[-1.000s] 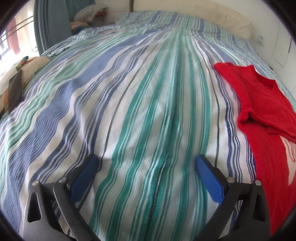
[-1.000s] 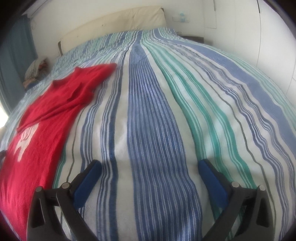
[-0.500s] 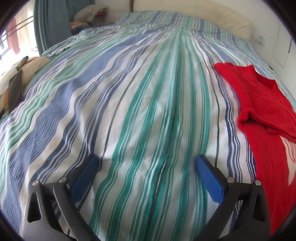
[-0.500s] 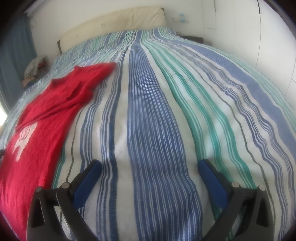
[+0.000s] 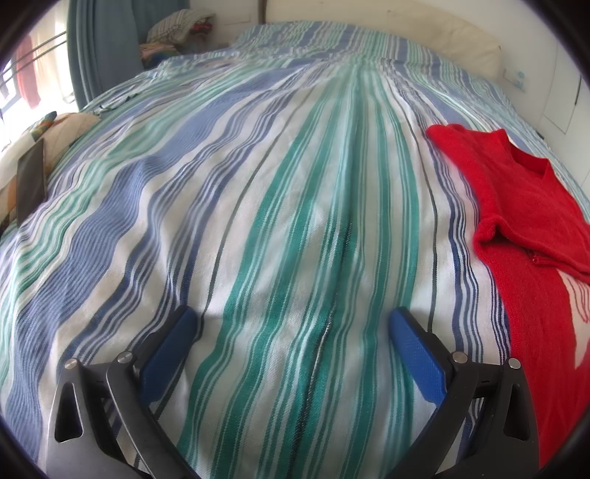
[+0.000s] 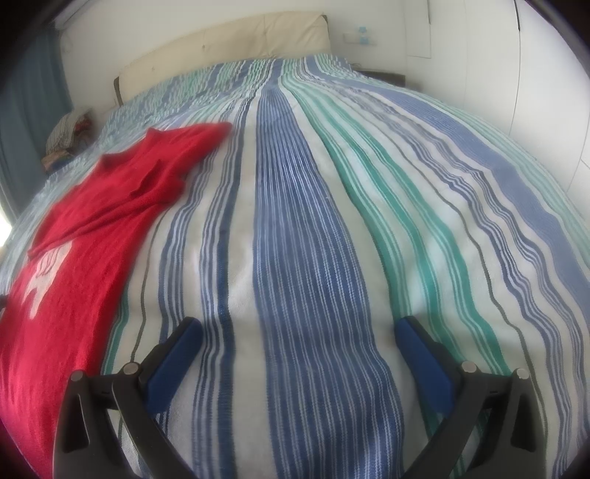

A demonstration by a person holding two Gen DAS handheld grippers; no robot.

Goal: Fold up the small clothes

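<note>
A small red knitted sweater (image 5: 531, 235) with a white motif lies flat on the striped bedspread (image 5: 280, 206), one sleeve folded across its chest. It is at the right edge of the left wrist view and at the left of the right wrist view (image 6: 84, 239). My left gripper (image 5: 293, 331) is open and empty over bare bedspread, left of the sweater. My right gripper (image 6: 298, 341) is open and empty over bare bedspread (image 6: 306, 235), right of the sweater.
A cream headboard (image 6: 228, 44) stands at the far end of the bed. A pile of clothes (image 5: 177, 31) lies by the blue curtain (image 5: 103, 44) at the far left. A dark flat object (image 5: 31, 177) lies at the bed's left edge. White wall panels (image 6: 516, 73) stand on the right.
The right wrist view has shifted slightly, so the sweater sits a little further left and higher. The left gripper has not moved. Both stay open.
</note>
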